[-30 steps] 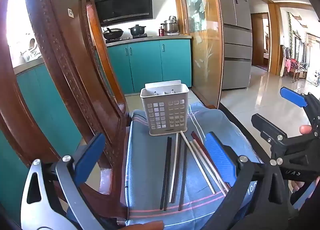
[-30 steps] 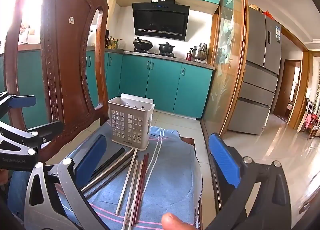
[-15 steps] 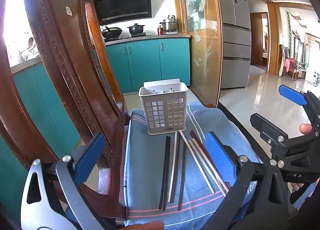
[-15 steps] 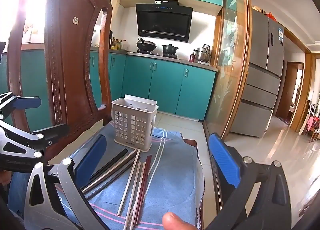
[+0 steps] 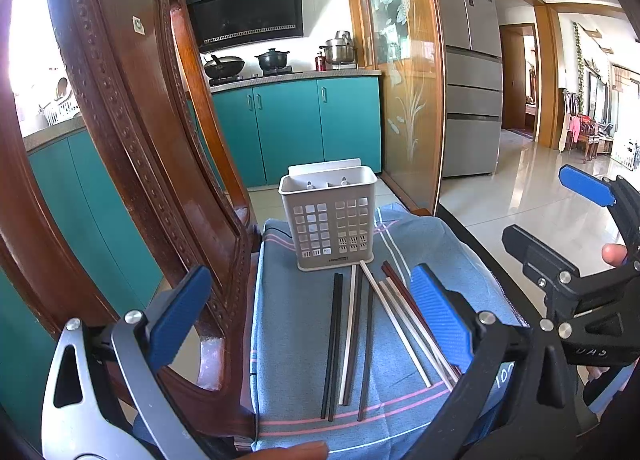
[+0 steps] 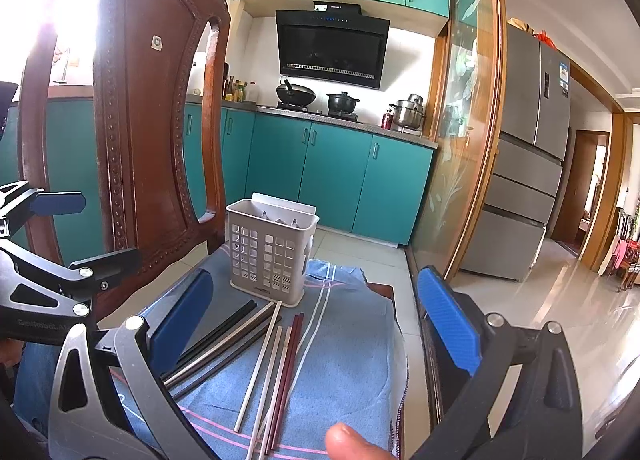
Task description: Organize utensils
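Note:
Several chopsticks lie side by side on a blue cloth (image 5: 296, 344): black chopsticks (image 5: 333, 344), white chopsticks (image 5: 394, 322) and dark red chopsticks (image 5: 404, 294). The same chopsticks (image 6: 264, 356) show in the right wrist view. A beige perforated utensil holder (image 5: 330, 219) (image 6: 270, 254) stands upright just beyond their far ends, with nothing in it. My left gripper (image 5: 312, 320) hovers open above the chopsticks, holding nothing. My right gripper (image 6: 314, 330) is open too, above the cloth's right half. Each gripper shows in the other's view at the side.
A carved wooden chair back (image 5: 132, 131) (image 6: 132, 131) rises close on the left of the cloth. The cloth's right edge drops to a tiled floor (image 5: 520, 199). Teal kitchen cabinets (image 5: 296, 127), a glass partition (image 6: 460, 131) and a fridge (image 5: 468, 59) stand beyond.
Both views have shifted only slightly; the holder sits a touch lower in the right wrist view. Both grippers stay open and the chopsticks have not moved.

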Tool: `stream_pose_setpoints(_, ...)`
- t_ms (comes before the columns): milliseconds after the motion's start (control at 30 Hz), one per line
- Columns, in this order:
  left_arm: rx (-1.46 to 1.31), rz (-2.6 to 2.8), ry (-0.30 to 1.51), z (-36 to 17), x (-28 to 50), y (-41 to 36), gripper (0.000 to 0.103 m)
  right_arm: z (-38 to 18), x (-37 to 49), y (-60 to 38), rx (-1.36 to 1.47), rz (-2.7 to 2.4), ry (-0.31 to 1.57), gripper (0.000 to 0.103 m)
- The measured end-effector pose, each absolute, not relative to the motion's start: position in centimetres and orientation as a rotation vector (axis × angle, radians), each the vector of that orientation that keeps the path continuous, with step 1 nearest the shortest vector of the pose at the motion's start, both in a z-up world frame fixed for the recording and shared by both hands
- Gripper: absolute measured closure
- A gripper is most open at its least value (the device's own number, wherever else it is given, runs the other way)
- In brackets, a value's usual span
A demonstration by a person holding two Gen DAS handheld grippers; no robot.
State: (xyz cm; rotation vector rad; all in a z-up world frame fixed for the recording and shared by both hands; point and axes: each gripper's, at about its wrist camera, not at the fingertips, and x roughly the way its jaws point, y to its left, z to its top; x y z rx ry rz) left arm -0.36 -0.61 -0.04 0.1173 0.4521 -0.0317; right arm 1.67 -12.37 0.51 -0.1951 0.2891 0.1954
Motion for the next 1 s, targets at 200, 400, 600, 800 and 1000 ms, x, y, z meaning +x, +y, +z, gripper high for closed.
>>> stream_pose_setpoints(200,0.115,-0.034,0.451,-0.06,-0.18,-0.34,0.004,0.73,1.58,-12.49,-0.192,0.193,0.282,0.003)
stream_pose_setpoints(400,0.115,-0.033,0.451,-0.07,-0.17,-0.35,0.004,0.67,1.44,-12.78,-0.19,0.192,0.28,0.003)
stream_pose_setpoints(600,0.115,-0.033,0.453,-0.13,-0.19,-0.36,0.004,0.69,1.47,-12.8,-0.188,0.193,0.279,0.003)
stream_pose_setpoints(800,0.115,-0.035,0.455,-0.3,-0.18,-0.33,0.004,0.75,1.54,-12.83,-0.19,0.19,0.28,0.003)
stream_pose_setpoints(1000,0.114,-0.036,0.46,-0.52,-0.12,-0.29,0.004,0.71,1.59,-12.87,-0.191,0.19,0.281,0.003)
